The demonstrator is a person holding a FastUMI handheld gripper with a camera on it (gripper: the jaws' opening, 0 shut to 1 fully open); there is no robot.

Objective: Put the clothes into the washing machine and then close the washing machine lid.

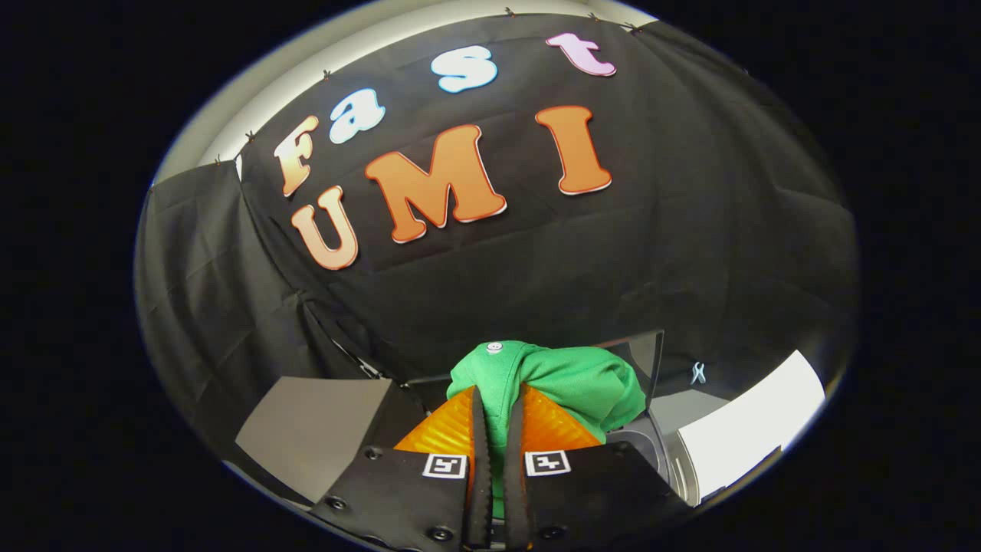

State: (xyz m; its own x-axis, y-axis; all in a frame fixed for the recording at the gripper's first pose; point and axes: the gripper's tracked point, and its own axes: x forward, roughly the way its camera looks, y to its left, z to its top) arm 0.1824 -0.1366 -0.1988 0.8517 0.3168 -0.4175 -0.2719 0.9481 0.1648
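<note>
A green garment (563, 379) with a white button near its top is bunched up between my two fingers, and my gripper (497, 406) is shut on it. The cloth bulges ahead of the fingertips and hangs off to the right of them. It is held up in the air. Below and to the right lies the washing machine (674, 460), its grey top and part of the round opening showing beside the right finger. The raised lid (642, 356) stands dark behind the garment. The garment hides most of the opening.
A grey flat panel (314, 437) lies to the left of the fingers. A white surface (755, 422) sits to the right, past the machine. The booth's black cloth wall rises close behind everything, with a small pale clip (697, 373) on it.
</note>
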